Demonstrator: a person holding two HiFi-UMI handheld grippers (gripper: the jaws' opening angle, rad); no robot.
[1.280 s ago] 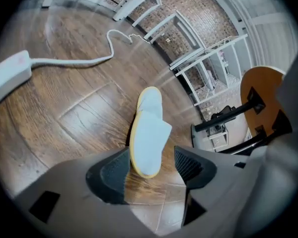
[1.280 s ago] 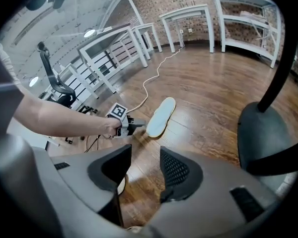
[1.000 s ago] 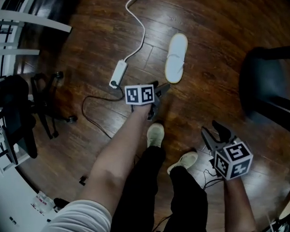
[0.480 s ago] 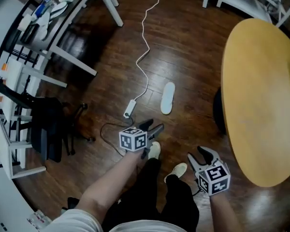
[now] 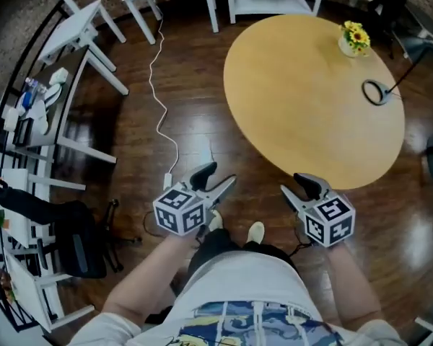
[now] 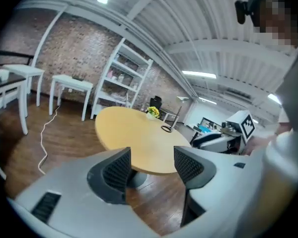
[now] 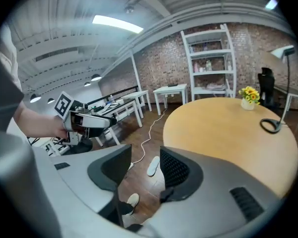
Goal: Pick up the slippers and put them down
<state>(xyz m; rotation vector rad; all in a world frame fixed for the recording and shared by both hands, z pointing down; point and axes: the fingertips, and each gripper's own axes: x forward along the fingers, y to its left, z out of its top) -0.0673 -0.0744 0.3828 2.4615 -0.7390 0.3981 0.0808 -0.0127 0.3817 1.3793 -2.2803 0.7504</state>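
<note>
The left gripper (image 5: 215, 176) is held in front of the person at about the height of the round desk (image 5: 314, 96). In the left gripper view its two fingers (image 6: 116, 170) stand apart with a medium gap. Nothing is between them and they touch nothing; through the gap one sees only the desk's top, its foot and the wooden floor (image 5: 187, 85) far behind.

The right gripper (image 5: 298, 187) is held beside it at a similar height, near the edge of the desk. Its fingers (image 7: 175, 171) are also apart, with a somewhat narrower gap, and they hold nothing.

One white slipper (image 7: 153, 165) is visible in the right gripper view. It lies flat on the floor, well below the grippers, between the desk and a white cable (image 5: 159, 107), and no finger touches it. In the head view I cannot find it clearly. A second slipper is not to be made out in any view.

The person's own two light shoes (image 5: 216, 220) stand on the floor just below the grippers. On the desk, at its far side, stand a small pot of yellow flowers (image 5: 355, 37) and a black loop-shaped thing (image 5: 375, 92).
</note>
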